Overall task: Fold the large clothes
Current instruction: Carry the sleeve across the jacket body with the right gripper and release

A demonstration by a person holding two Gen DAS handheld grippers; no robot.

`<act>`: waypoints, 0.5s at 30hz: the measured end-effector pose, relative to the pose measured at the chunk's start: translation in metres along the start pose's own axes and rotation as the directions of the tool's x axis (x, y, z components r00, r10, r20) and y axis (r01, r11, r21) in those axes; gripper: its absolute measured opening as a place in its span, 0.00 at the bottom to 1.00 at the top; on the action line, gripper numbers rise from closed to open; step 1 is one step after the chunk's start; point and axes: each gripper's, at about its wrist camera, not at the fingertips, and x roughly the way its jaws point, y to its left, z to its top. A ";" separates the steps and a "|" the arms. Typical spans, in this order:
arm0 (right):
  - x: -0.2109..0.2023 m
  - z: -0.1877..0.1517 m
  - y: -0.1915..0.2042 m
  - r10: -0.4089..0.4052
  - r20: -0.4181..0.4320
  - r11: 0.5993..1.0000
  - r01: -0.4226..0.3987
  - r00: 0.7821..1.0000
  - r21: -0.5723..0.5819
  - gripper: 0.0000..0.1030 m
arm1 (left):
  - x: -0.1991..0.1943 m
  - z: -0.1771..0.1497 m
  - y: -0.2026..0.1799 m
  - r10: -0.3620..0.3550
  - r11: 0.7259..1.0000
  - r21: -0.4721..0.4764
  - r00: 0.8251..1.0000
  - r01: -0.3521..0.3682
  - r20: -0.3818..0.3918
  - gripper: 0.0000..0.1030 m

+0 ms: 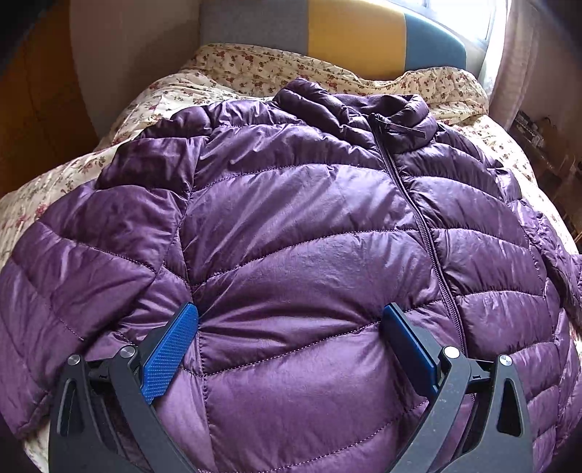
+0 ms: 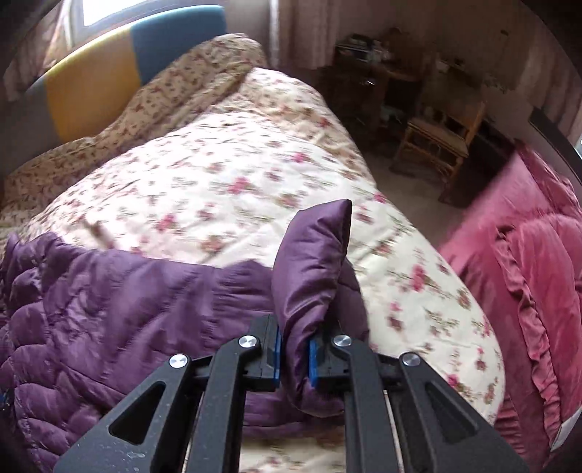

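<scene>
A purple quilted down jacket (image 1: 291, 225) lies face up on the bed, zipped, collar at the far end. My left gripper (image 1: 291, 324) is open, its blue-padded fingers (image 1: 171, 356) spread wide and resting on the jacket's lower front panel. In the right wrist view the jacket (image 2: 109, 320) spreads to the left. My right gripper (image 2: 294, 353) is shut on the end of the jacket's sleeve (image 2: 313, 265), which stands up out of the jaws above the bed.
A floral quilt (image 2: 218, 174) covers the bed, with a colour-block headboard (image 1: 349, 32) and a window behind. To the right stand a wicker chair (image 2: 436, 142), dark furniture and a pink bedspread (image 2: 527, 273).
</scene>
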 end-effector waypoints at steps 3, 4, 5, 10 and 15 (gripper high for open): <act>-0.002 0.004 0.040 0.034 0.011 0.998 -0.034 0.999 -0.046 0.09 | 0.001 0.000 0.002 -0.014 1.000 -0.011 1.000 0.014 0.002 0.97; -0.004 0.004 0.056 0.047 0.019 0.997 -0.045 0.999 -0.069 0.09 | 0.001 0.000 0.003 -0.016 1.000 -0.013 1.000 0.016 0.003 0.97; -0.004 0.003 0.068 0.058 0.022 0.995 -0.056 0.998 -0.083 0.09 | 0.001 0.000 0.003 -0.018 1.000 -0.015 1.000 0.018 0.005 0.97; -0.010 -0.003 0.136 0.137 0.035 0.975 -0.128 0.990 -0.180 0.09 | 0.001 0.001 0.007 -0.037 0.999 -0.029 0.999 0.037 0.011 0.97; -0.012 -0.018 0.199 0.223 0.015 0.944 -0.212 0.975 -0.253 0.09 | -0.002 0.000 0.012 -0.072 0.996 -0.056 0.997 0.074 0.024 0.97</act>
